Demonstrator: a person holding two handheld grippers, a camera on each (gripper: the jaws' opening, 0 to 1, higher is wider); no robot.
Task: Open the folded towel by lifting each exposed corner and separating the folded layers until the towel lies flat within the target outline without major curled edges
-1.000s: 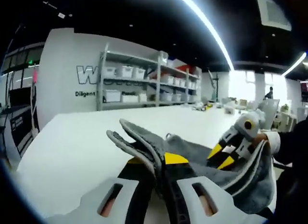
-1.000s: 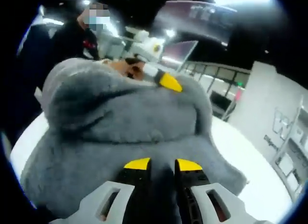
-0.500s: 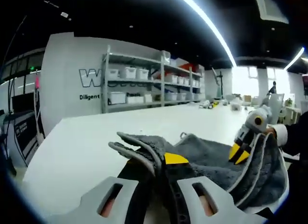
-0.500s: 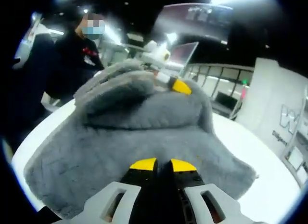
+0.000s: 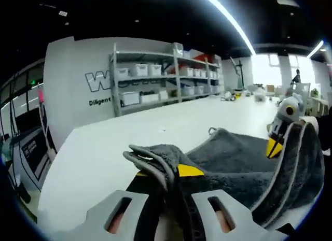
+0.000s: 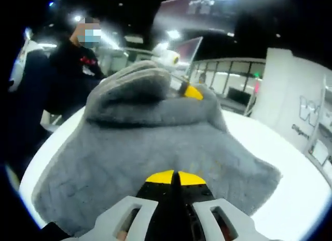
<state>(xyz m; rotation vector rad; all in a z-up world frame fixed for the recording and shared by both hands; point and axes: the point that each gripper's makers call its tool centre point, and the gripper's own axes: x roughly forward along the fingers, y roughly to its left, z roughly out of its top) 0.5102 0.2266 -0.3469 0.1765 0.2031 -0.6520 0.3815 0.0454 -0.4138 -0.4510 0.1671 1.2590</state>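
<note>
- My left gripper (image 5: 174, 174) has its yellow-tipped jaws pinched together on a corner of the grey towel (image 5: 233, 163); the striped hem bunches over the jaw tips and curls off to the left of them in the left gripper view
- From that pinch the towel runs away to the right across the white table (image 5: 104, 147); the near part sags and rests on the tabletop; its far right edge rises in a curved band up to my other tool
- My right gripper (image 6: 174, 177) is likewise closed on the towel; in the right gripper view the two yellow tips meet with grey pile pressed right against them, and I cannot make out any gap
- In the left gripper view the right gripper (image 5: 274, 146) sits at the far right, one yellow tip showing just at the raised hem
- In the right gripper view the cloth spreads out from the jaws in a broad grey sheet and humps up into a fold at the far end; the left gripper (image 6: 190, 90) pokes out of that hump, yellow tip touching the fabric
- Beyond the towel: the white table edge on both sides; a person in dark clothes (image 6: 72, 70) standing to the left in the right gripper view
- Farther back in the left gripper view: metal shelving with white bins (image 5: 155, 80) against a grey wall with white lettering (image 5: 98, 83)
</note>
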